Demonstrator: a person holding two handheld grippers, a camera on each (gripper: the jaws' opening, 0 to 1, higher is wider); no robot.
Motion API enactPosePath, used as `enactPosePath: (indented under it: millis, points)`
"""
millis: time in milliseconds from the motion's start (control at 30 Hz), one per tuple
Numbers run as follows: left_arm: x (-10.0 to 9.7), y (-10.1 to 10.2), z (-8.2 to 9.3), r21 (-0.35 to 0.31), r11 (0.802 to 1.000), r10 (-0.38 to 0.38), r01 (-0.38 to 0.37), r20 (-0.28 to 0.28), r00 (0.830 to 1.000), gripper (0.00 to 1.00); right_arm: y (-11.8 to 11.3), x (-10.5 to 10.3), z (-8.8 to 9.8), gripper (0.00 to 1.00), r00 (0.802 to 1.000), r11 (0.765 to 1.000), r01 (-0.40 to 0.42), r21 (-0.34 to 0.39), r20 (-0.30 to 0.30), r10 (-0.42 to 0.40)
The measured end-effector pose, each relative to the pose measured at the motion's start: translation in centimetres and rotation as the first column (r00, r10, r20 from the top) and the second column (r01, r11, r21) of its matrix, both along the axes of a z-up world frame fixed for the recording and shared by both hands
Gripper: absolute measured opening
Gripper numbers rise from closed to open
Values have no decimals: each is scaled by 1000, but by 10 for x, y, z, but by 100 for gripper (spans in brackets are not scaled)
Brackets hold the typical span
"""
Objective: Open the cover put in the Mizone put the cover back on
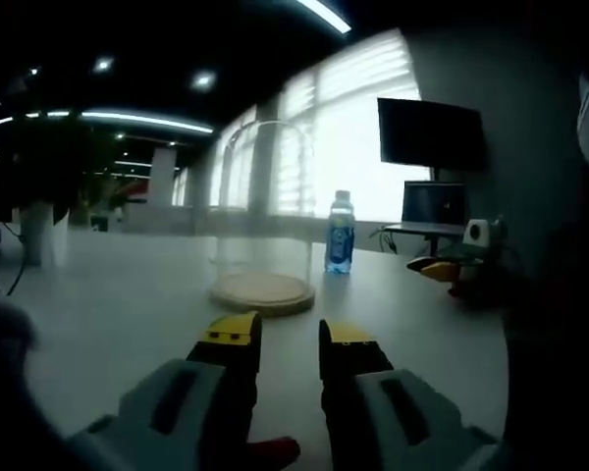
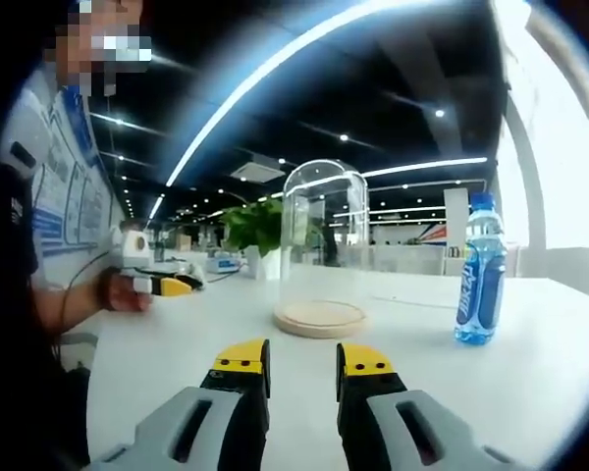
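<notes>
Left gripper view, left gripper [image 1: 286, 339]: its yellow-tipped fingers [image 1: 232, 334] stand a narrow gap apart and hold nothing.
Left gripper view, cover [image 1: 262, 201]: a clear glass dome, round on top, standing on a flat round wooden base [image 1: 262, 292] straight ahead of the fingers, well apart from them.
Left gripper view, Mizone [image 1: 340, 233]: a slim upright bottle with blue label, on the pale smooth desk [image 1: 108, 304], behind the base and a little to the right of it.
Left gripper view, right gripper [image 1: 442, 269]: seen at the right over the desk; I cannot tell its gap from here.
Right gripper view, right gripper [image 2: 302, 365]: its fingers [image 2: 243, 363] are a narrow gap apart, holding nothing.
Right gripper view, cover [image 2: 324, 235]: on its base [image 2: 320, 318], ahead of the fingers, apart from them.
Right gripper view, Mizone [image 2: 479, 275]: upright, to the right of the cover, not touching it.
Right gripper view, left gripper [image 2: 162, 286]: at the left, held in a person's hand [image 2: 126, 292].
</notes>
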State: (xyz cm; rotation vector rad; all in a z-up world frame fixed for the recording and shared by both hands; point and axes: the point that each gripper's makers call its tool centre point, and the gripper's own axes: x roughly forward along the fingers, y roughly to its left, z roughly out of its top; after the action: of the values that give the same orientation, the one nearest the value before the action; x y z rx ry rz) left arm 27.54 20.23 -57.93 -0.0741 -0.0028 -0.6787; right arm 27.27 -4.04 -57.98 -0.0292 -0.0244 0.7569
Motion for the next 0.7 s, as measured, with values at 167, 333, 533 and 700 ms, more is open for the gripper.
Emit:
enactPosePath:
  millis: [167,333,533,700]
  points:
    - [-10,-18,11,-5,999,-33,33,24,999,28,0,-1,2,22,1000,1000,-5,19,-1,5]
    - [-9,-24,6,73,997,-21,18,30,999,31,-1,2,5,22,1000,999,-8,47,-8,8]
    - [-4,-13,22,17,1000,-5,4,38,999,31,3,8,3,25,1000,1000,-14,19,-17,14]
    - [2,-3,34,-39,999,-22,24,38,999,32,10,9,7,29,999,1000,-28,8,-19,28]
